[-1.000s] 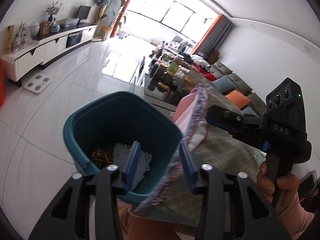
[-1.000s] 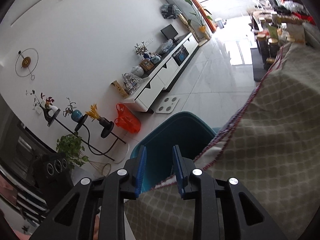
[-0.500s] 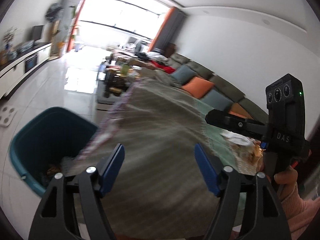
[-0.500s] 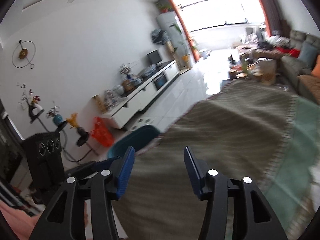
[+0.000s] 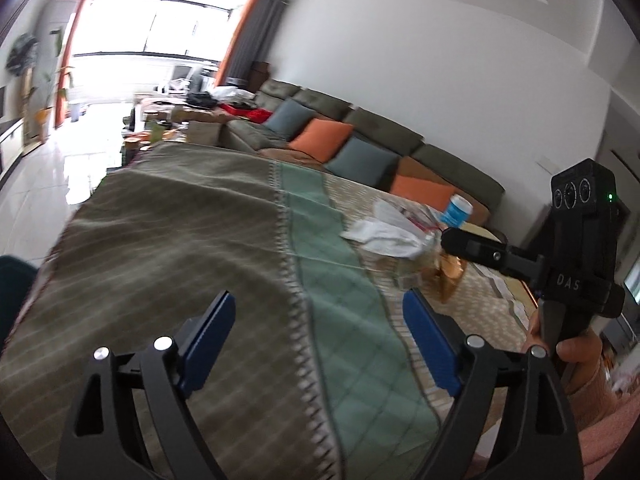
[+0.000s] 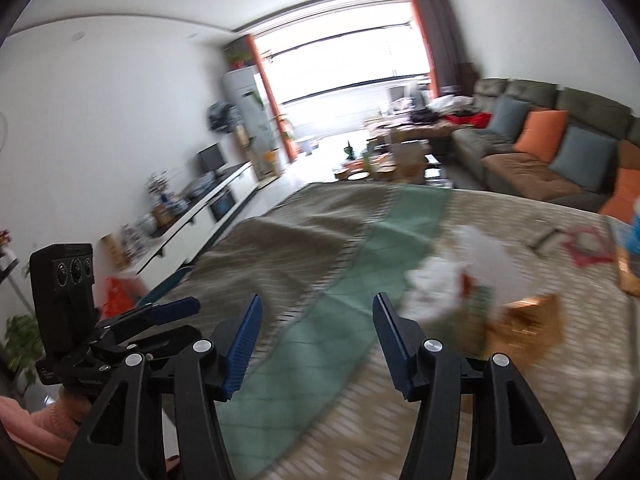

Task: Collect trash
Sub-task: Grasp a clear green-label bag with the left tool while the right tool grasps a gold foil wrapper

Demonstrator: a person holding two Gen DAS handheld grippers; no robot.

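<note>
A pile of trash lies on the cloth-covered table (image 5: pixel 180 240): crumpled white paper (image 5: pixel 384 234) (image 6: pixel 460 276), a gold wrapper (image 5: pixel 452 272) (image 6: pixel 528 320) and a blue-and-white cup (image 5: pixel 456 210). My left gripper (image 5: pixel 318 340) hovers over the near cloth, jaws opening, nothing between them. My right gripper (image 6: pixel 318 340) points at the white paper from a short way off, jaws also opening and empty. Each gripper shows in the other's view: the right (image 5: pixel 460 244) beside the pile, the left (image 6: pixel 188 316) at the table's left edge. The teal bin (image 5: pixel 12 280) (image 6: pixel 168 284) peeks out at the left.
A green sofa with orange and grey cushions (image 5: pixel 340 148) runs behind the table. A red-edged scrap (image 6: pixel 588 248) lies further right on the cloth. A white sideboard (image 6: pixel 208 216) and an orange bag (image 6: pixel 116 296) stand by the left wall. A cluttered low table (image 6: pixel 384 160) stands beyond.
Both grippers swung away from the teal bin to face along the table, and both sets of jaws widened. The bin slid to the left edge and the trash pile came into view.
</note>
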